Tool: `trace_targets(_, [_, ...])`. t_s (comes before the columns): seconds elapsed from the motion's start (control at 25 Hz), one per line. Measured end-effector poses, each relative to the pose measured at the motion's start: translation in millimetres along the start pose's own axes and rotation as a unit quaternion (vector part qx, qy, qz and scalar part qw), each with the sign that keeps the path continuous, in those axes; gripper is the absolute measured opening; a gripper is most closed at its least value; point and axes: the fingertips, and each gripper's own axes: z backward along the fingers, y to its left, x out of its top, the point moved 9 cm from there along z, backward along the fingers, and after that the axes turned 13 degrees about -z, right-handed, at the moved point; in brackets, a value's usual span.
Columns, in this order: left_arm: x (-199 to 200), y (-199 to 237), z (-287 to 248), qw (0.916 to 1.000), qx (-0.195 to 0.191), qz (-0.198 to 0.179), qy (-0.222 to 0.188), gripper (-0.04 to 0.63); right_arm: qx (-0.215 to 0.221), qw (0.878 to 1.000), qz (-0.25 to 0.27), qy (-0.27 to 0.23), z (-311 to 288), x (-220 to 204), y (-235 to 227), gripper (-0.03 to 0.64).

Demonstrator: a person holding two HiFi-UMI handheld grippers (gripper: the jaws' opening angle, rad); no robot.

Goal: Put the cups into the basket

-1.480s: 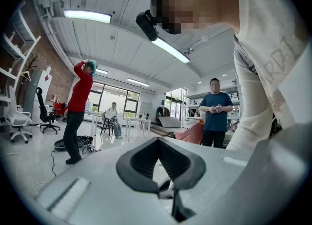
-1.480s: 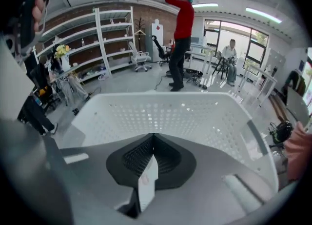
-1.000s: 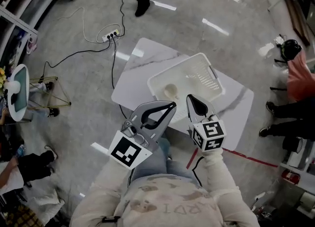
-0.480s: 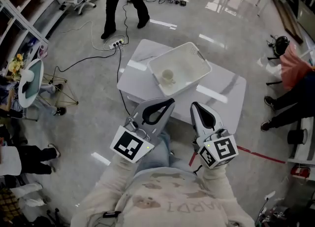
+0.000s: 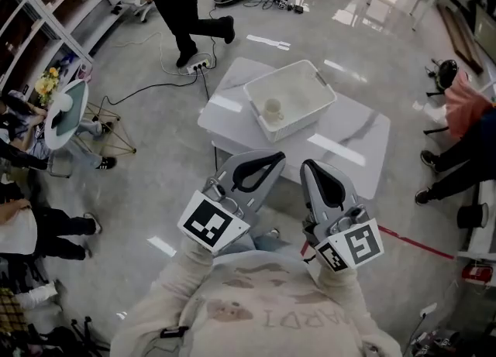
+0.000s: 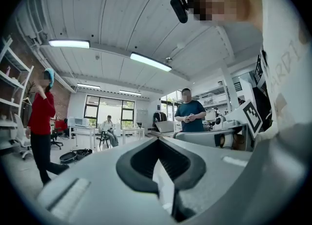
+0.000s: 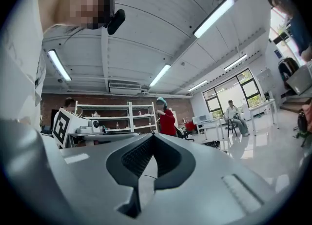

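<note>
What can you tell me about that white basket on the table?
The basket is a shallow white rectangular tub that looks like plastic, with a raised rim and rounded corners. What seems to be a grip slot shows at its far short end. It sits flat and upright on the pale, marble-look table, on the half farther from the person and turned askew to the table's edges. Inside, one cream cup stands near the basket's near-left corner; the rest of the basket is bare. Only the table and the cup touch it.

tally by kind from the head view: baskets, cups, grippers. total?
Baskets: 1, the white basket on the table
Cups: 1, the cup inside the white basket
Grippers: 2, left gripper and right gripper, both shut and empty
Total: 4
</note>
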Motion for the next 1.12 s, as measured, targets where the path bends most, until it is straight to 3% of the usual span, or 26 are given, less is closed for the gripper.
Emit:
trace_targets(0.4, [6.6,-9.6,33.3,0.9999,-0.004,0.014,0.007,0.000,0.042,0.999,0.020,-0.003,-1.3,-6.2,41.4,0.025])
trace_targets(1.12, [5.5,1.8,58.0,0.9995,-0.019,0.024,-0.002,0.000,0.031,0.999,0.011,-0.022,-4.1,-14.6,66.8,0.025])
